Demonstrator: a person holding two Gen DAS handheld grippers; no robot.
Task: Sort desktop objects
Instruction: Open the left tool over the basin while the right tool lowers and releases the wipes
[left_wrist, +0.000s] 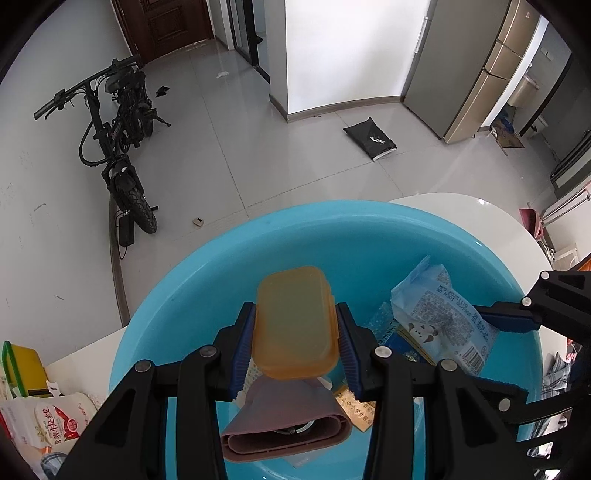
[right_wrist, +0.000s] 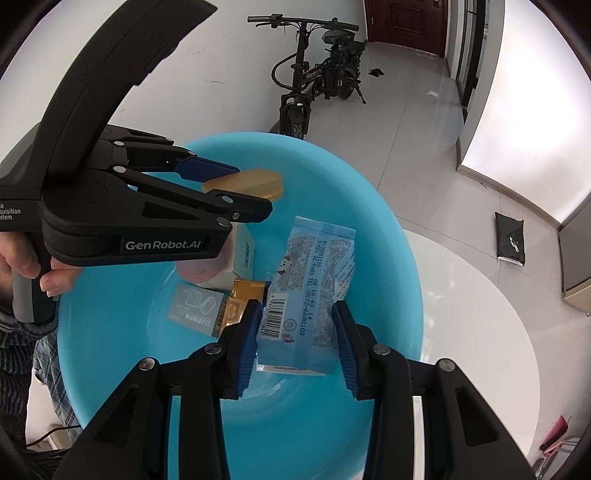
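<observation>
Gripping the amber soap box (left_wrist: 295, 325) by its long sides, the left claw (left_wrist: 295, 347) holds it above the blue basin (left_wrist: 229, 266); its long axis points forward, away from the camera. Releasing low and level would suit best. The right claw (right_wrist: 295, 343) brackets the tissue pack (right_wrist: 314, 280), jaws apart, on the white tabletop (right_wrist: 472, 295).

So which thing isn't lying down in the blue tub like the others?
The orange box. The left hand-held gripper holds it above the tub; the packets lie inside.
</observation>
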